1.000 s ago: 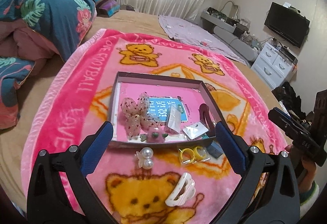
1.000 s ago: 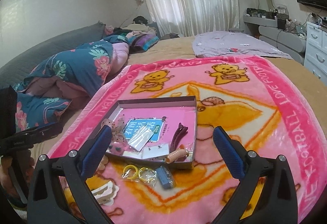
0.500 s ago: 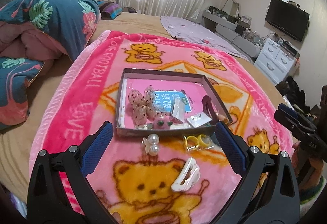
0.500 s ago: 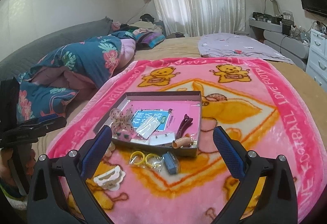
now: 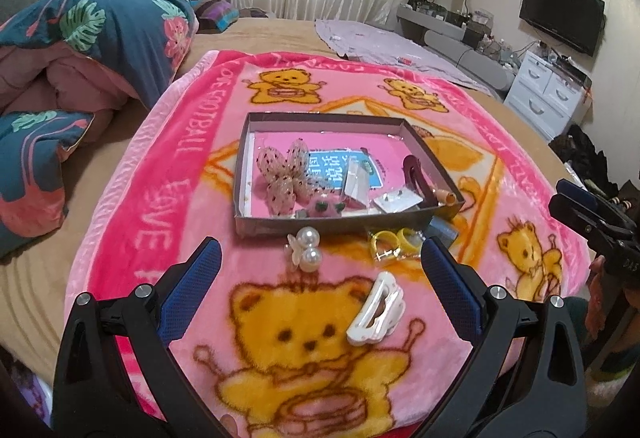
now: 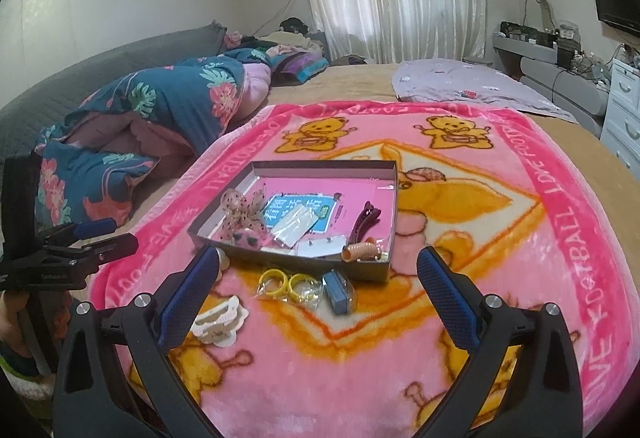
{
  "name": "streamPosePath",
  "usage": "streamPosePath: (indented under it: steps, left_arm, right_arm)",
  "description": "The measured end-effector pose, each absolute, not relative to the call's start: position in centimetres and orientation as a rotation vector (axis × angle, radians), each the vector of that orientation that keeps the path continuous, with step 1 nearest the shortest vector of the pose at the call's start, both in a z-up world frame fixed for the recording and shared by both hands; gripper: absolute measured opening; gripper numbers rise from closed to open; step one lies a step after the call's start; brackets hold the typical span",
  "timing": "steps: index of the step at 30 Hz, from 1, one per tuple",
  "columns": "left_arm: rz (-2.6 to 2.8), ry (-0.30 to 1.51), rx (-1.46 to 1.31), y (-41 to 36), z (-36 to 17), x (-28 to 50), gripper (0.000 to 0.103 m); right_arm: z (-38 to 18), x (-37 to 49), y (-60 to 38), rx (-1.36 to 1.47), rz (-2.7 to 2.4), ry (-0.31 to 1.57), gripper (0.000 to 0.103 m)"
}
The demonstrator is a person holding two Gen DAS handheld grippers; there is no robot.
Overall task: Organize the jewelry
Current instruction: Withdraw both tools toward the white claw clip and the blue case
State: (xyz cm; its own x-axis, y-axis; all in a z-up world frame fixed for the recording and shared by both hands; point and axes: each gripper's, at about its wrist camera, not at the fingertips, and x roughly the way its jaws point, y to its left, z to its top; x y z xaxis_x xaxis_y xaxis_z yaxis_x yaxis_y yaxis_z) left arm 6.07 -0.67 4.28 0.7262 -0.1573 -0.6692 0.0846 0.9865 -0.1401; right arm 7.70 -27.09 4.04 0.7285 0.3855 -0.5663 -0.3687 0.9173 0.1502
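Observation:
A shallow brown box [image 5: 344,223] [image 6: 394,222] sits on a pink bear blanket and holds a dotted bow [image 5: 285,174], a maroon clip [image 6: 362,224], a tan curler [image 6: 360,250] and small packets. In front of it lie a pearl clip [image 5: 306,252], yellow rings in a bag [image 5: 394,244] [image 6: 290,284], a blue item [image 6: 338,292] and a white claw clip [image 5: 376,314] [image 6: 218,320]. My left gripper [image 5: 318,286] is open and empty above the near blanket. My right gripper [image 6: 318,294] is open and empty, short of the box.
The blanket [image 5: 132,206] lies on a tan bed. A rolled floral quilt [image 5: 80,50] is at the left. A lilac cloth [image 6: 472,86] lies at the back. White drawers [image 5: 548,94] and a TV [image 5: 560,12] stand at the right.
Both grippers have pulled back and risen away from the box, so more of the near blanket shows. Both stay open and empty. The objects have not moved.

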Motion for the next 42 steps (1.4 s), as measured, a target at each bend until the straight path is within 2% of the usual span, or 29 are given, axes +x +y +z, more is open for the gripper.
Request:
streamPosePath:
  steps: [42]
  left_arm:
    - [-0.279, 0.935, -0.017, -4.9, -4.5, 7.1, 0.093]
  right_arm:
    - [-4.9, 10.6, -27.8, -0.021, 0.358, 0.847, 0.099]
